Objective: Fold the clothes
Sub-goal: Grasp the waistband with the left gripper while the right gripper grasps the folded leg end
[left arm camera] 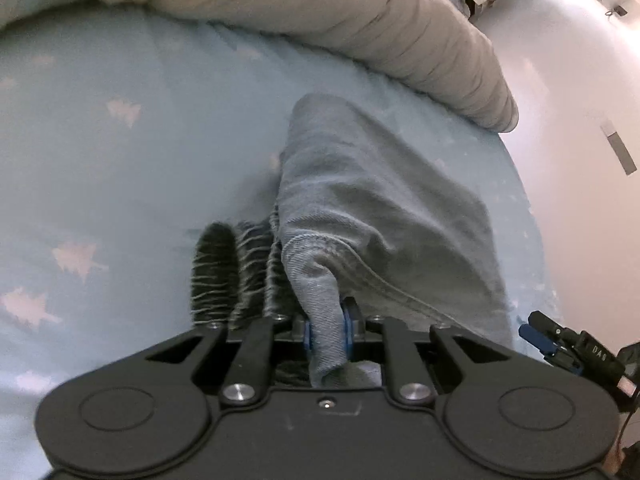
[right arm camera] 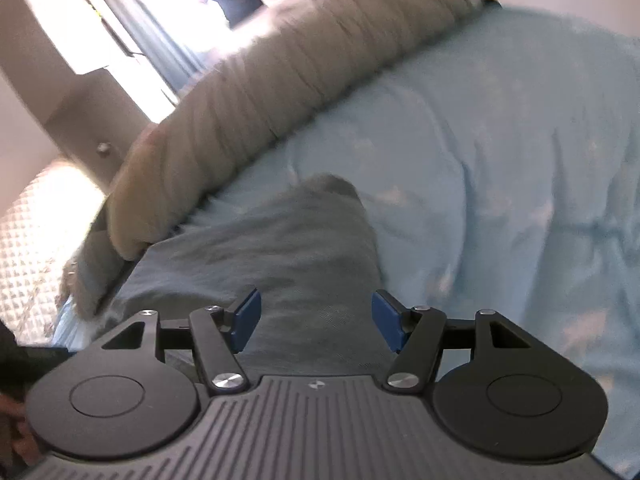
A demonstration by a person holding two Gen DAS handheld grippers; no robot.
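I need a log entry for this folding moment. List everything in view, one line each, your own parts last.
Jeans: one, faded grey-blue denim, lying on the bed, one corner pinched up.
Striped fabric: one piece, dark with pale streaks, beside the jeans near the left gripper; what it is I cannot tell.
Bed sheet: one, light blue with pale tree shapes, under everything.
Rolled duvet: one, beige, along the far edge of the bed.
Cabinet: one, pale, beyond the bed in the right wrist view.
Left gripper: black with blue pads, shut on the jeans.
Right gripper: black with blue pads, open above the jeans.
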